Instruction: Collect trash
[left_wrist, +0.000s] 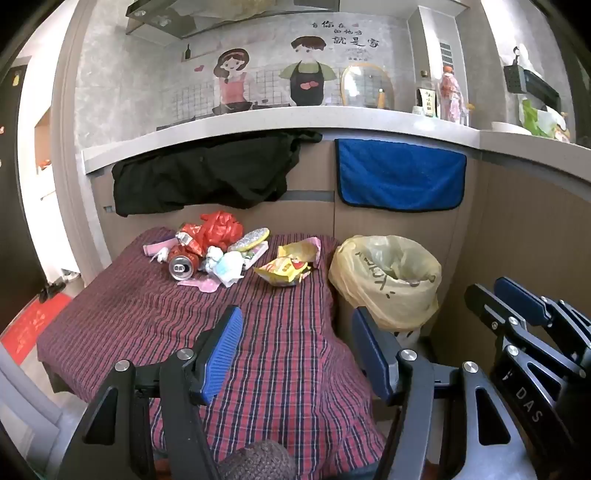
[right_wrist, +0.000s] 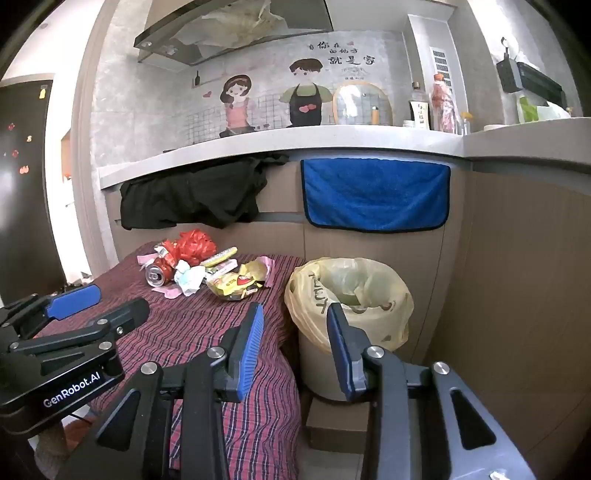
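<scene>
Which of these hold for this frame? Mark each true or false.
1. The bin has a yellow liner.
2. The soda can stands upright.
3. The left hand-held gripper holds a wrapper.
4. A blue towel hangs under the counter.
1. True: the bin beside the table has a yellow plastic liner.
2. False: the soda can lies on its side on the striped tablecloth.
3. False: the left hand-held gripper is open and empty; the yellow wrapper lies on the cloth.
4. True: the blue towel hangs below the counter edge.
</scene>
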